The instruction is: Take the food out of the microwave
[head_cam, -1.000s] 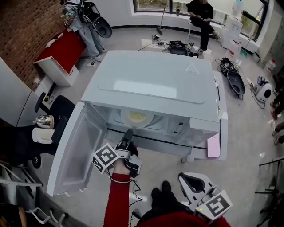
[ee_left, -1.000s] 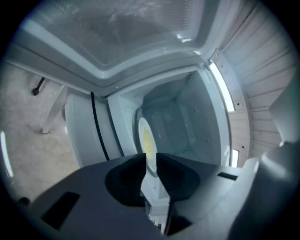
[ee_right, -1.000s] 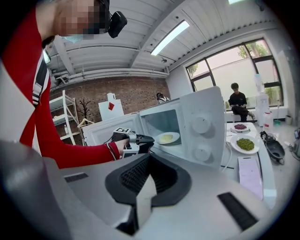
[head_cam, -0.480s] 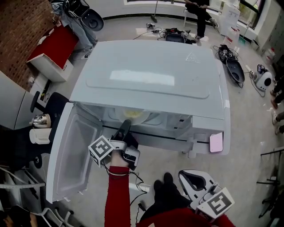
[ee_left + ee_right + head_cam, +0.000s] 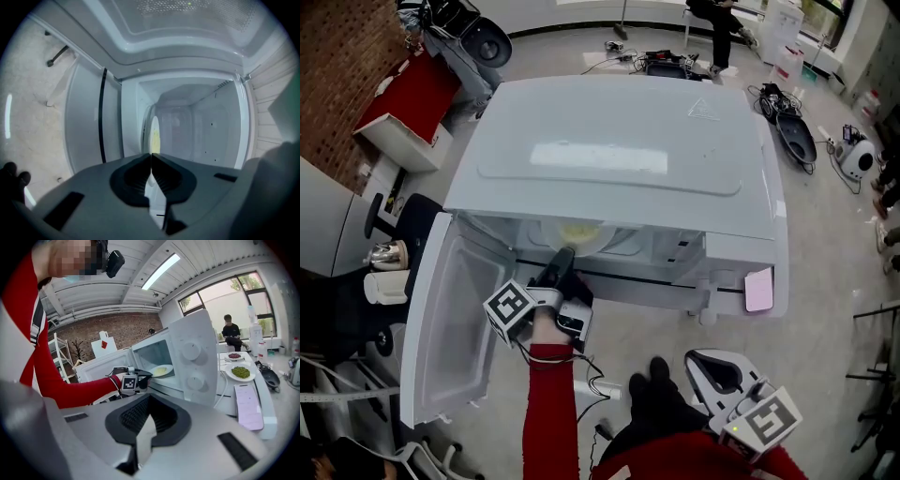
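The white microwave [image 5: 619, 159] stands with its door [image 5: 450, 319] swung open to the left. Inside, a white plate of yellow food [image 5: 579, 232] rests on the turntable; it also shows in the right gripper view, plate [image 5: 161, 371]. My left gripper [image 5: 561, 259] is shut and empty, with its tip at the cavity's mouth just short of the plate. In the left gripper view that plate [image 5: 154, 135] appears edge-on straight ahead of the closed left gripper [image 5: 151, 155]. My right gripper [image 5: 705, 367] is held low at the right, away from the microwave, shut on nothing.
A pink phone [image 5: 757, 289] lies beside the microwave's control panel [image 5: 192, 357]. Behind it sit a plate of green food [image 5: 240, 372] and a plate of red food [image 5: 234, 356]. A kettle [image 5: 389, 255] stands left of the door. A person [image 5: 712, 14] sits far back.
My left gripper has pushed forward from in front of the opening to the cavity's mouth, closer to the plate. The right gripper has stayed low at the right.
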A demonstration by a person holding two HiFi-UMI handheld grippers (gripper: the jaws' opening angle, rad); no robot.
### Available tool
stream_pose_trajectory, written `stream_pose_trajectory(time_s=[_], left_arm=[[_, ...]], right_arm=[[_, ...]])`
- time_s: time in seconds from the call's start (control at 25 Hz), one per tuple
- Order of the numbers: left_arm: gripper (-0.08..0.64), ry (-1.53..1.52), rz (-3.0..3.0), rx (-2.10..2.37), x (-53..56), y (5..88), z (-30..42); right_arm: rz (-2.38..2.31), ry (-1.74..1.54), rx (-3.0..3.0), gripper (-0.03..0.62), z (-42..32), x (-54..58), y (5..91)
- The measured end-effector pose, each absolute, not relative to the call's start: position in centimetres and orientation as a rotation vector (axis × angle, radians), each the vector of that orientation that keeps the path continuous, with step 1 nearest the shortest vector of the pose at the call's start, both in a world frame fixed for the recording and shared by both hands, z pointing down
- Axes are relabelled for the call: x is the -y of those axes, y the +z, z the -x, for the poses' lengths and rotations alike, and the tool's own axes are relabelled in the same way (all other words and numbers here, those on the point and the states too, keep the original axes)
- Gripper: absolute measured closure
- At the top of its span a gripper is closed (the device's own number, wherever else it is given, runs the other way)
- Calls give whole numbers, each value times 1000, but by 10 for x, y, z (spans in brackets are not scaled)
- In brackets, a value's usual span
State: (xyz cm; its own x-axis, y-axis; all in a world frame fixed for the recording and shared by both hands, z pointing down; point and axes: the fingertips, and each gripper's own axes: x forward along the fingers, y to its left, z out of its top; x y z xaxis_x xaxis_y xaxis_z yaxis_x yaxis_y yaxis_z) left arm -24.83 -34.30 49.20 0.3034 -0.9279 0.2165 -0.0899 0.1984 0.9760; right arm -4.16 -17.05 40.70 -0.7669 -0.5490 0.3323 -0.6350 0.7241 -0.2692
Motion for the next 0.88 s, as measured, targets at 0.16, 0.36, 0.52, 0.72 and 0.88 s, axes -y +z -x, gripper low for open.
stream_pose_trajectory(time_s=[0.16,0.36,0.52,0.72,0.88], left_arm=[[545,-818,-1215,1095,338,491,248],[546,-868,-1209,1065,333,483,244],[546,-897,-1219,1041,321,480,242],[546,-924,-1234,1017,304,479,240],[546,-938,-1251,1002,291,481,236]], right_arm=[[-944,546,2692,581,41,169,406],[-928,539,2691,581,41,166,404],[-919,534,2689,581,41,161,405],[-908,521,2685,581,36,155,406],[-912,557,2675,581,35,149,407]])
